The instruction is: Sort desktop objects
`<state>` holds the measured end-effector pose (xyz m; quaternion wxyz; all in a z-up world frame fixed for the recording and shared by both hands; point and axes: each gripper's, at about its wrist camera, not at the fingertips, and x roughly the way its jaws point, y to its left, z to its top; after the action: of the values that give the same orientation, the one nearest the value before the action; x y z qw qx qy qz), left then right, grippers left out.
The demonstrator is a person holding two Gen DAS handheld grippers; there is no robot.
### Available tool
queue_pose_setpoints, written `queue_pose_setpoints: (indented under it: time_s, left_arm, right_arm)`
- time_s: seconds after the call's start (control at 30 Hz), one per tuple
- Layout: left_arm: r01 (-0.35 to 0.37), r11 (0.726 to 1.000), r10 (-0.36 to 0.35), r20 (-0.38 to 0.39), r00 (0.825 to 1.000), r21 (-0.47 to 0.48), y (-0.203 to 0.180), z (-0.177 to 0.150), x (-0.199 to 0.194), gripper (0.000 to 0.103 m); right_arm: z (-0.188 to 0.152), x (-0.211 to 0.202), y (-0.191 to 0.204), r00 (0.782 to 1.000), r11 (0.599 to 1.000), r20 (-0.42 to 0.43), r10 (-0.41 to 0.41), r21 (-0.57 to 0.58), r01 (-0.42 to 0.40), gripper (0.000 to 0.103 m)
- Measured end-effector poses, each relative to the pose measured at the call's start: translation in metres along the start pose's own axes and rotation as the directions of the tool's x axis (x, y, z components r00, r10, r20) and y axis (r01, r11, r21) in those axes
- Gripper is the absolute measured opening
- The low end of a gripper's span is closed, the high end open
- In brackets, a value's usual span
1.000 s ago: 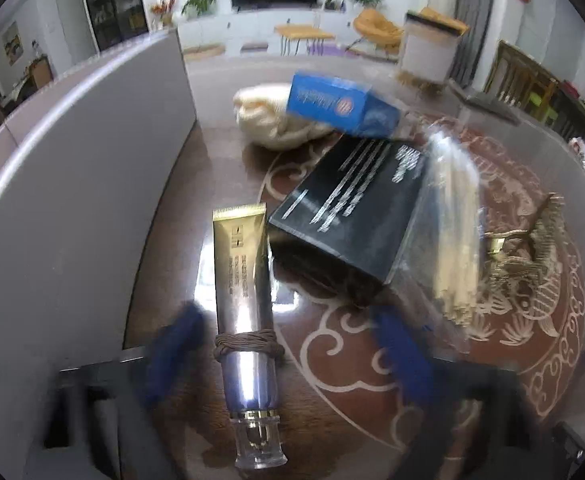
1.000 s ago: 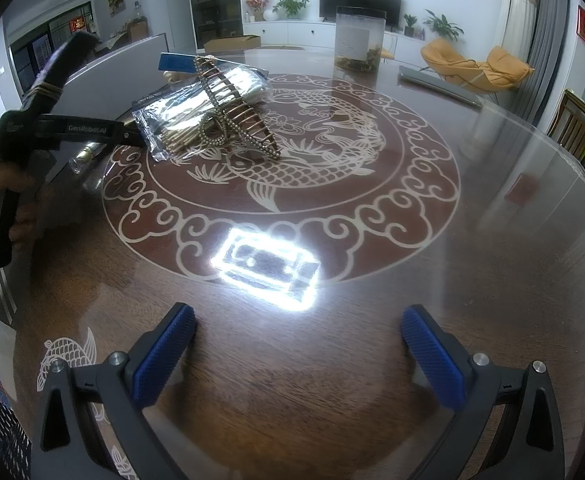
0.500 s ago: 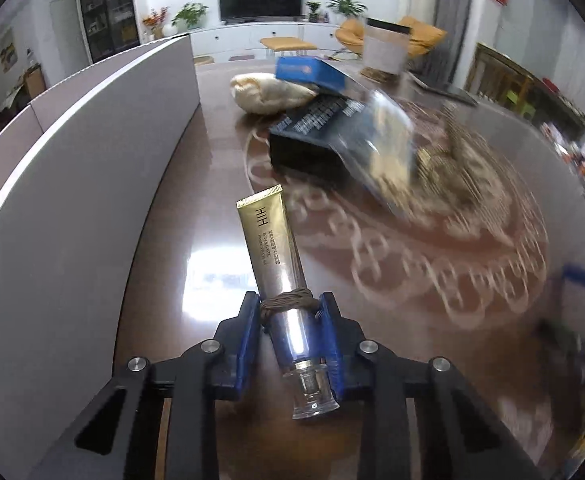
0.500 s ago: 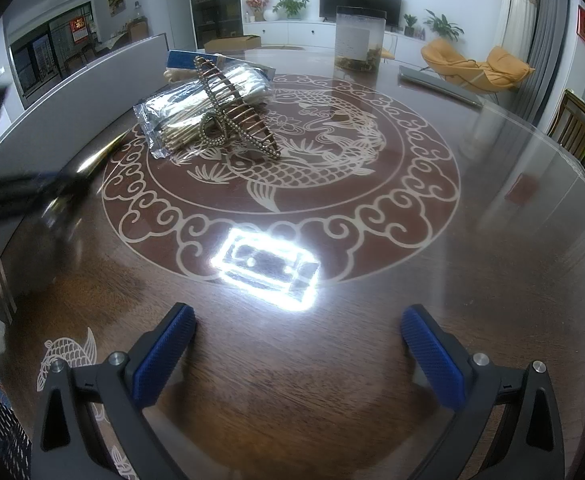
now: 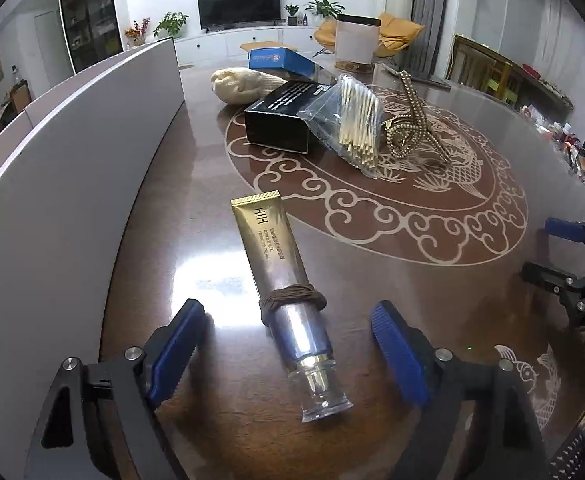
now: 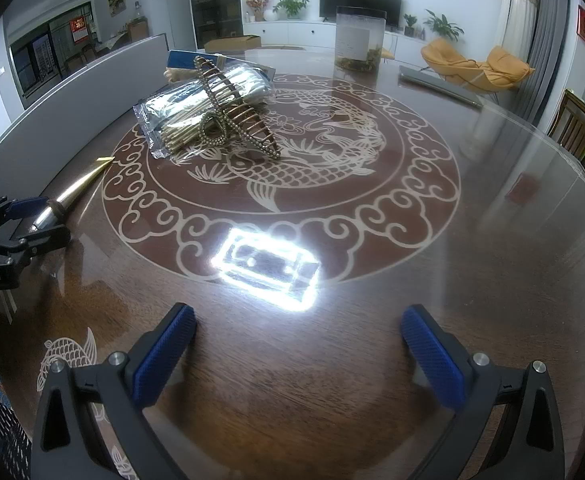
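We saw the tube (image 5: 282, 280) lying on the table (image 5: 432, 292), long axis cap-near, crimp toward the box (image 5: 282, 118). Left gripper (image 5: 288, 344) jaws were opening, clear of it. Right gripper (image 6: 298, 354) stood wide, empty; its handle was cut off.

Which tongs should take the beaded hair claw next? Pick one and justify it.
Right, probably. The right tongs stand open, empty, with bare table ahead up to the beaded hair claw. The left tongs are opening around the gold tube, farther off.
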<state>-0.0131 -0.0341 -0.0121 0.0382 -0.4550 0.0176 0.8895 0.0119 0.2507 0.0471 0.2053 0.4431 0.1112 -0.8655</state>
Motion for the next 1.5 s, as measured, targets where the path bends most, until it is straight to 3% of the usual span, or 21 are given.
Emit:
queue_pose_setpoints:
  time_s: [0.07, 0.1, 1.5]
  left_arm:
    - [-0.005, 1.000, 0.005, -0.013, 1.000, 0.014, -0.0028, 0.0003, 0.0022, 0.102]
    - [-0.006, 1.000, 0.007, -0.031, 1.000, 0.005, -0.0020, 0.0011, 0.0052, 0.103]
    - [-0.006, 1.000, 0.006, -0.025, 1.000, -0.004, 0.0001, -0.0003, 0.0065, 0.103]
  right_arm:
    - [0.0000, 0.0001, 0.0000, 1.000, 1.000, 0.000, 0.000, 0.000, 0.000, 0.103]
    - [0.0000, 0.0000, 0.0000, 1.000, 1.000, 0.000, 0.000, 0.000, 0.000, 0.103]
    - [-0.0004, -0.0003, 0.0002, 1.000, 1.000, 0.000, -0.001, 0.002, 0.001, 0.103]
